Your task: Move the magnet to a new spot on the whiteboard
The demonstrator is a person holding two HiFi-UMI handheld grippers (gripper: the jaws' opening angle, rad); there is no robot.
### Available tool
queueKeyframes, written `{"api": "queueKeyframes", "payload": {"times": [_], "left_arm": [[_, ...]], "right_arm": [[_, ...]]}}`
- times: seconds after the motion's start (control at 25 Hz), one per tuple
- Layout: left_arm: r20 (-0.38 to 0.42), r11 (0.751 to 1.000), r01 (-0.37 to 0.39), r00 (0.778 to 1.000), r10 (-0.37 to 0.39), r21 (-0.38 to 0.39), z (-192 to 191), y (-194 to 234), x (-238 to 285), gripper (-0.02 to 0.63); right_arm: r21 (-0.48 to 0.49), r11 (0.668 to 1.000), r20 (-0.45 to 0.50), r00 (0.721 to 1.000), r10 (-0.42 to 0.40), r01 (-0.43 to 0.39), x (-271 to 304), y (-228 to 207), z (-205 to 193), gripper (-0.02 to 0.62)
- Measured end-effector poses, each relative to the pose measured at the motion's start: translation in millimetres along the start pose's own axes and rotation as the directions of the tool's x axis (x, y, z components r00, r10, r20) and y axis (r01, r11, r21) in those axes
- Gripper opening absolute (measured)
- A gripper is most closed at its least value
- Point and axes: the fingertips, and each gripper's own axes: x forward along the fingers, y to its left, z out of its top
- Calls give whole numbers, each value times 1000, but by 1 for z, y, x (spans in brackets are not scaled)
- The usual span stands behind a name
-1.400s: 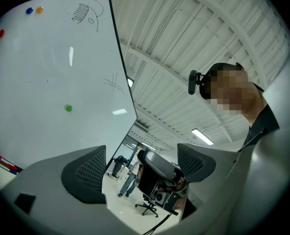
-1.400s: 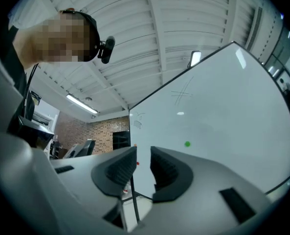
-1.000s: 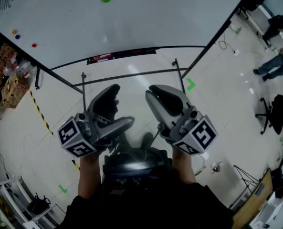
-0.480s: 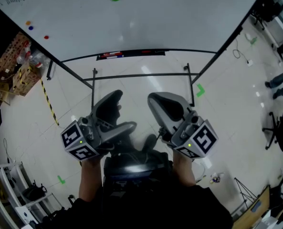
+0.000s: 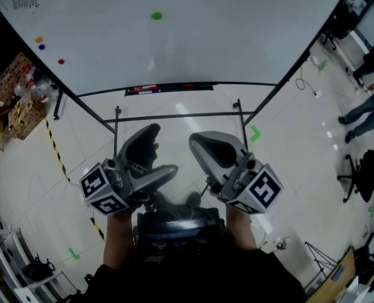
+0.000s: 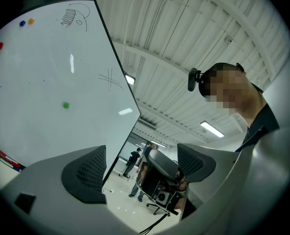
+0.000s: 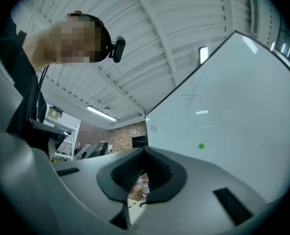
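A small green magnet (image 5: 156, 16) sticks to the whiteboard (image 5: 237, 30), well ahead of both grippers. It also shows in the left gripper view as the green magnet (image 6: 65, 105) and in the right gripper view as the green magnet (image 7: 200, 146). My left gripper (image 5: 161, 151) is held low in front of me; its jaws stand wide apart around nothing, as the left gripper (image 6: 142, 168) shows. Beside it, my right gripper (image 5: 197, 141) is shut, and at the right gripper (image 7: 145, 173) the pads meet with nothing between them. Neither gripper touches the board.
Orange (image 5: 38, 40), blue (image 5: 41, 47) and red (image 5: 61, 61) magnets sit at the board's left, under a drawing. A pen tray (image 5: 168, 88) runs along its lower edge, above the stand's bars (image 5: 174, 115). Cardboard boxes (image 5: 13, 100) stand left; people (image 5: 363, 112) and an office chair (image 5: 357, 169) right.
The head view has tipped, so the board and green magnet sit lower in the picture. Both grippers have shifted only slightly and stay side by side in front of me.
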Motion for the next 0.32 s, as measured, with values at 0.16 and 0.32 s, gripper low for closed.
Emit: {"api": "queueKeyframes", "payload": {"times": [0.16,0.32], "left_arm": [[16,1000,7,1000,-7,-3,14,7,-13,446],[17,1000,15,1000,-15,-11,24,11,-26,446]], "right_arm": [[5,1000,-14,1000,19,-19,19,10,-3,21],[-25,1000,-54,999,-11,10,29,12,-17,21]]}}
